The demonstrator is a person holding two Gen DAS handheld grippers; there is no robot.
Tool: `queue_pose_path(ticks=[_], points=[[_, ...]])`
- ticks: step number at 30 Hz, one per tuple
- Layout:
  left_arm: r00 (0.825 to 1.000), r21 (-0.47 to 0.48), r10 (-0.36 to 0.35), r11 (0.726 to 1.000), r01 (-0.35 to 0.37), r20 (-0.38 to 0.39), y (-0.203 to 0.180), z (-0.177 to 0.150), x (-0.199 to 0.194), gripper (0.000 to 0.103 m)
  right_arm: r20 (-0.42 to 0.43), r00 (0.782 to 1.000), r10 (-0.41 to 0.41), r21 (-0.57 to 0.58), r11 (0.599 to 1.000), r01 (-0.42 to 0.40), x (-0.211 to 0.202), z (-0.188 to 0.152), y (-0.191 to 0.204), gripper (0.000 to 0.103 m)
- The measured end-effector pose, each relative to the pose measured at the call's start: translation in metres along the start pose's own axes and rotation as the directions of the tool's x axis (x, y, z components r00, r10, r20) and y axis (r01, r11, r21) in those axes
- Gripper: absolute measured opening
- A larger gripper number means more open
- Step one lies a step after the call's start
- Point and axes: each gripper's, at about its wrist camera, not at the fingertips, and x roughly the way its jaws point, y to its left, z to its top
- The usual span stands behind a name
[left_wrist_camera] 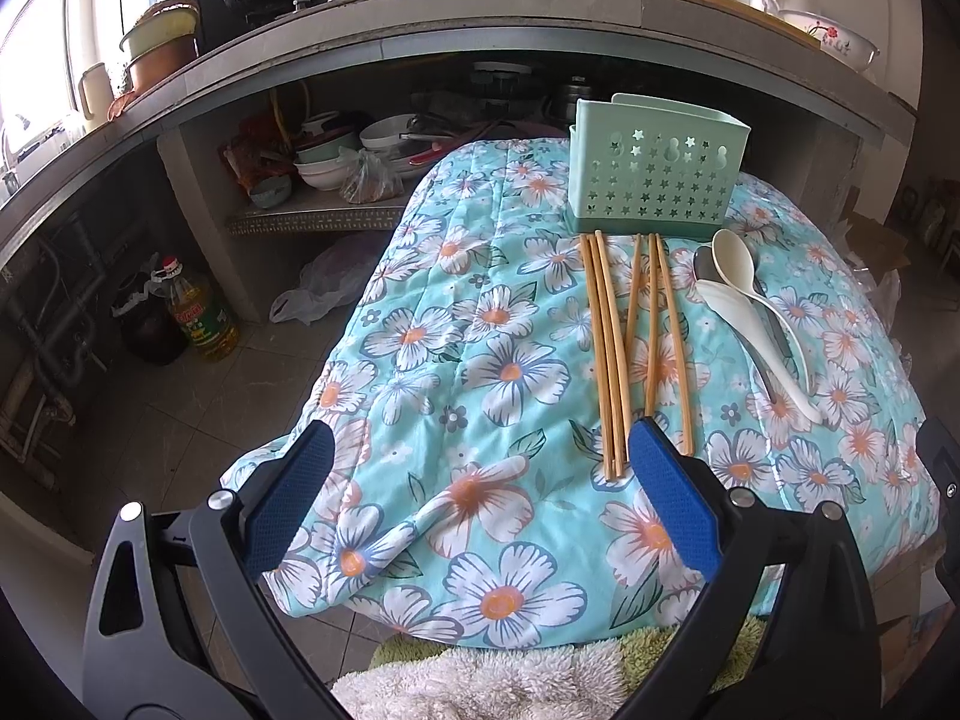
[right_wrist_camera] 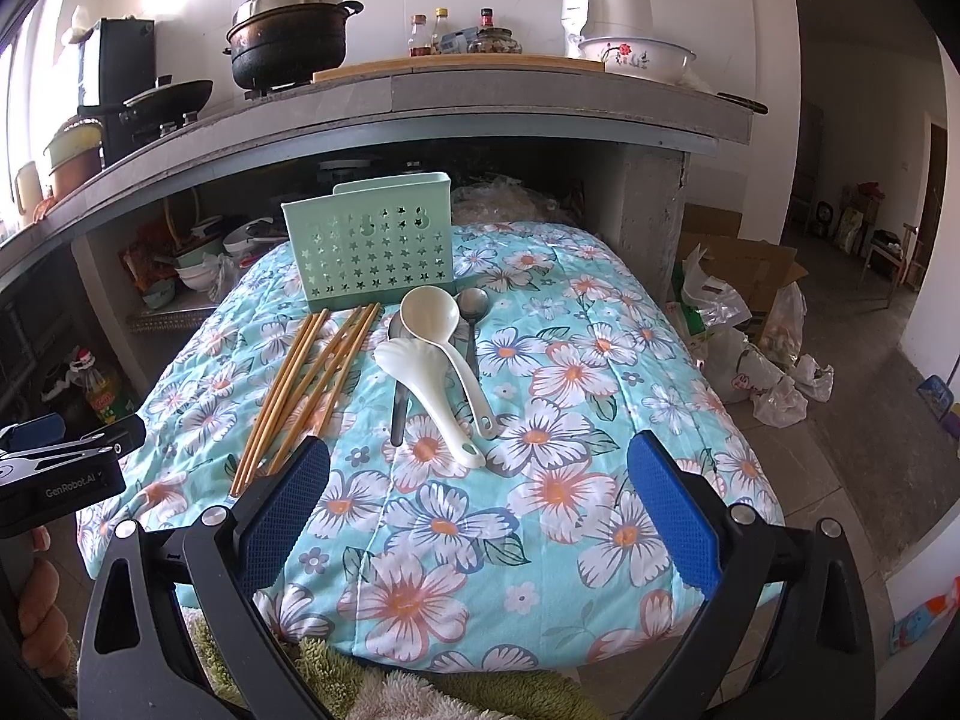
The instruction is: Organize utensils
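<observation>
White "GenRobot.AI" lettering marks the left claw (right_wrist_camera: 60,462), which gapes empty. Wooden chopsticks (left_wrist_camera: 630,348) lie mid-tabletop on the floral cloth (left_wrist_camera: 480,330), spoons (right_wrist_camera: 444,360) just right; behind stands the green holder (right_wrist_camera: 369,240), contents unseen. Right claw (right_wrist_camera: 480,498) gapes empty.

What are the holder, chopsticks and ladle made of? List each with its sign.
Holder: looks like matte mint plastic, with moulded star cut-outs.
Chopsticks: probably bamboo or wood, tan and unvarnished.
Ladle: likely cream plastic, with a smooth, slight sheen.

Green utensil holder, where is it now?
The green utensil holder stands upright at the floral cloth's far end, just behind the chopsticks and spoons.
</observation>
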Motion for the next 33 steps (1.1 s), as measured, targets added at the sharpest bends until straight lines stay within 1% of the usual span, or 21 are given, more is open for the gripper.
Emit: queue_pose_path(ticks=[5, 9, 11, 15, 18, 22, 26, 28, 30, 31, 33], points=[[1.0, 0.001, 0.001, 1.0, -0.001, -0.002, 0.001, 0.0, 0.0, 0.095, 0.002, 1.0, -0.004, 0.0, 1.0, 0.004, 0.0, 0.002, 0.0, 0.097], [1.0, 0.021, 0.005, 1.0, -0.005, -0.011, 0.001, -0.001, 0.011, 0.095, 0.019, 1.0, -0.017, -0.023, 1.0, 0.017, 0.004, 0.006, 0.0, 0.097], [1.0, 0.031, 0.013, 0.999, -0.013, -0.011, 0.001, -0.001, 0.019, 0.095, 0.027, 0.999, -0.028, -0.039, 0.999, 0.029, 0.018, 0.009, -0.002, 0.097], [1.0, 0.056, 0.023, 0.998, -0.021, -0.019, -0.004, 0.009, 0.028, 0.095, 0.022, 0.998, -0.051, -0.056, 0.997, 0.053, 0.031, 0.024, -0.002, 0.097], [1.0, 0.056, 0.013, 0.998, -0.012, -0.025, -0.005, 0.022, 0.033, 0.095, 0.021, 0.998, -0.06, -0.08, 0.995, 0.062, 0.038, 0.032, 0.003, 0.097], [0.999, 0.036, -0.034, 0.999, 0.035, -0.032, -0.005, 0.033, 0.039, 0.095, 0.005, 0.999, -0.04, -0.105, 0.994, 0.04, 0.045, 0.037, 0.005, 0.097], [0.993, 0.038, -0.098, 0.994, 0.101, -0.069, -0.012, 0.044, 0.057, 0.095, -0.01, 1.0, -0.024, -0.122, 0.992, 0.023, 0.055, 0.035, 0.002, 0.097], [0.985, 0.049, -0.152, 0.987, 0.156, -0.08, -0.017, 0.049, 0.066, 0.095, -0.024, 1.0, 0.009, -0.107, 0.994, -0.011, 0.062, 0.035, -0.004, 0.097], [0.969, 0.052, -0.234, 0.97, 0.239, -0.075, -0.021, 0.053, 0.073, 0.095, -0.032, 0.999, 0.023, -0.089, 0.996, -0.026, 0.07, 0.035, -0.012, 0.097], [0.955, 0.043, -0.287, 0.956, 0.29, -0.073, -0.021, 0.054, 0.075, 0.095, -0.032, 0.999, 0.02, -0.086, 0.996, -0.022, 0.073, 0.036, -0.014, 0.097], [0.92, 0.007, -0.388, 0.921, 0.389, -0.063, -0.023, 0.059, 0.082, 0.095, -0.03, 0.999, 0.014, -0.088, 0.996, -0.016, 0.081, 0.037, -0.018, 0.097]])
